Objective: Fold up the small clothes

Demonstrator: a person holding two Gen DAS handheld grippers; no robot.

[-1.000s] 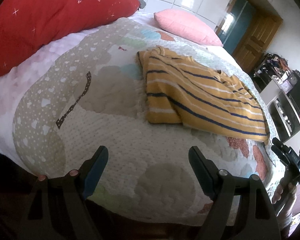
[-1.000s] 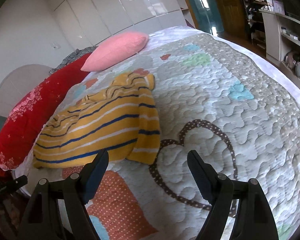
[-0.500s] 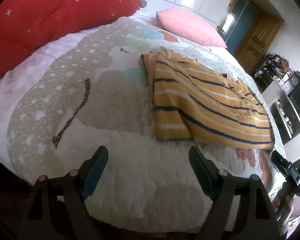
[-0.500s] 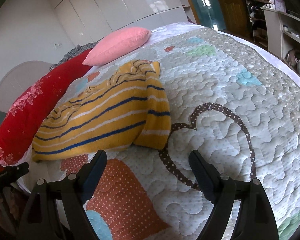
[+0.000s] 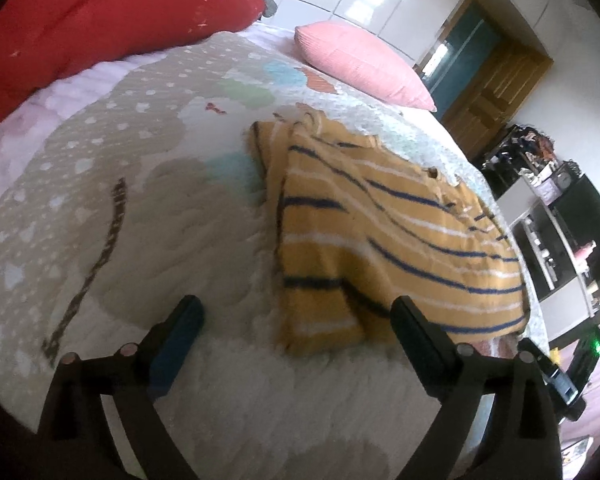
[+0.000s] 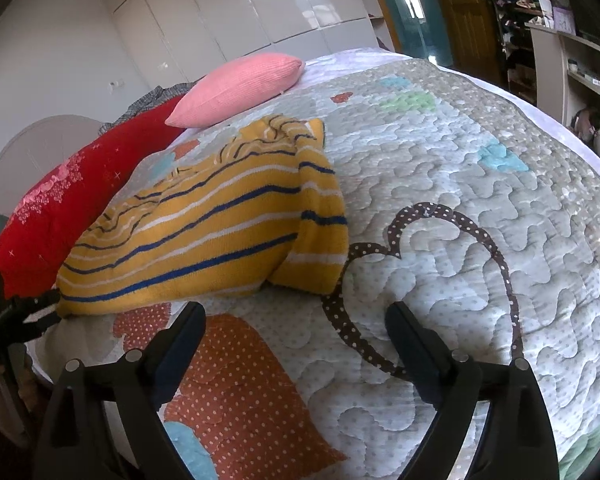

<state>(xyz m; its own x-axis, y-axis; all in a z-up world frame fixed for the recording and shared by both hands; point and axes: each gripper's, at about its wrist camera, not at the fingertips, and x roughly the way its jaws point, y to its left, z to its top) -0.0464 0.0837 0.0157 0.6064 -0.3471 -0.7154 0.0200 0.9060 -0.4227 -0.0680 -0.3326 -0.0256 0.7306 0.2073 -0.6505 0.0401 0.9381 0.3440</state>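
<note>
The quilted bed (image 6: 480,184) fills both views, with bare room lower right in the right wrist view. The yellow striped sweater (image 5: 380,240) lies centre-right, partly folded; probably soft, light and limp, best pinched at its near hem corners. The left gripper (image 5: 296,320) and right gripper (image 6: 296,320) are opening, empty.

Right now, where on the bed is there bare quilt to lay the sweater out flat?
Bare quilt lies beside the striped sweater, around the dotted heart outline. The strip near the red pillow and pink pillow is crowded.
</note>
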